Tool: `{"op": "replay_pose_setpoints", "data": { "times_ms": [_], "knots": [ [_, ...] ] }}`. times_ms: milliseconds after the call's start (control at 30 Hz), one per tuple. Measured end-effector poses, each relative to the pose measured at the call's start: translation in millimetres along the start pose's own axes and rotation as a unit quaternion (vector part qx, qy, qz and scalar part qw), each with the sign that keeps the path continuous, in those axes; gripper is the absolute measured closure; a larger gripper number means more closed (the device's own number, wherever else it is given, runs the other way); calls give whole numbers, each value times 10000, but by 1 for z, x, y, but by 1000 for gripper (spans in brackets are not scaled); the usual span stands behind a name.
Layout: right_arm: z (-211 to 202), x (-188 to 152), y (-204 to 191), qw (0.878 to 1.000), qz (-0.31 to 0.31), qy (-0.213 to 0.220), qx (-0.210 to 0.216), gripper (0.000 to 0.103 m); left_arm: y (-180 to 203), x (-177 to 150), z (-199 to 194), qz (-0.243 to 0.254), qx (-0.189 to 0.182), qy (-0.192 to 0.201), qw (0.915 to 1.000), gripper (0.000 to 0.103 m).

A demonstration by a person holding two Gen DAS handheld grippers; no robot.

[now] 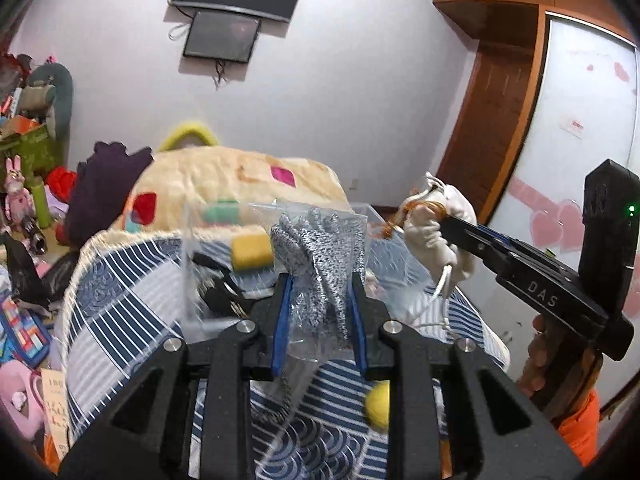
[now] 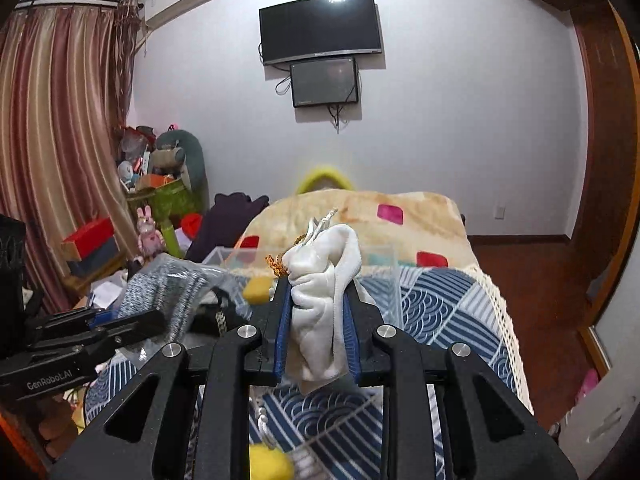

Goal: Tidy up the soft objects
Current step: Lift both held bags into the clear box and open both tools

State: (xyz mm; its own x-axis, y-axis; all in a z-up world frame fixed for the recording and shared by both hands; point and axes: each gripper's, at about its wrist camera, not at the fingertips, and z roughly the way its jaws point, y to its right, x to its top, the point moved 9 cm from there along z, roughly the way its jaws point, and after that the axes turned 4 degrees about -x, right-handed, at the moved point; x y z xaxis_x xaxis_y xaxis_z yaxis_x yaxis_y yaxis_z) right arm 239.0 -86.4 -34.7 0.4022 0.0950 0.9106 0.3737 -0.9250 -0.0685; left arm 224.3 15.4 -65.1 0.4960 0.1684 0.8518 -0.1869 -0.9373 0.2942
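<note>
Closest in, the left gripper [image 1: 320,300] is clamped on a clear plastic bag of speckled grey gloves [image 1: 320,256], the bag standing up between the blue pads with its long axis running forward and up, away from the camera, and a loose tail of plastic hanging below the fingers. The right gripper [image 2: 316,312] is likewise clenched on a white drawstring pouch [image 2: 324,276], bunched upright between its pads, a gold chain [image 2: 276,262] showing at its top and a white cord [image 2: 262,416] trailing down toward the striped blue bedspread [image 2: 440,300]. Both loads are lifted clear of the bed. Just beyond and somewhat below both sets of fingers stands a clear plastic box [image 1: 192,264], open at the top, with a yellow sponge [image 1: 252,252] seen through its wall. From the left wrist view the box lies straight ahead of the gloves and the pouch hangs to the right of it; the left hand looks the nearer, so its bag would probably drop in first. A yellow ball [image 1: 378,406] lies on the bedspread beneath the grippers. Farther off is a beige blanket [image 1: 224,184].
</note>
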Motion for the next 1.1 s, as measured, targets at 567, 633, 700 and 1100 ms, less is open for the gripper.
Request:
{"op": "replay_pose_setpoints", "data": {
  "times_ms": [567,633,700,1100],
  "knots": [
    [53,-6,14,9984,-112,-341,-427,82,-41,22,59,-134,383,-127,9991,77],
    [57,-12,14,9978,-176,-428,-469,82,-41,18,73,-130,373,-258,9989,77],
    [63,-19,12,9966,-304,-534,-546,82,-39,12,83,-78,405,-374,9984,77],
    [77,-36,6,9908,-757,-913,-655,80,-45,-10,117,-325,288,-958,9945,75]
  ]
}}
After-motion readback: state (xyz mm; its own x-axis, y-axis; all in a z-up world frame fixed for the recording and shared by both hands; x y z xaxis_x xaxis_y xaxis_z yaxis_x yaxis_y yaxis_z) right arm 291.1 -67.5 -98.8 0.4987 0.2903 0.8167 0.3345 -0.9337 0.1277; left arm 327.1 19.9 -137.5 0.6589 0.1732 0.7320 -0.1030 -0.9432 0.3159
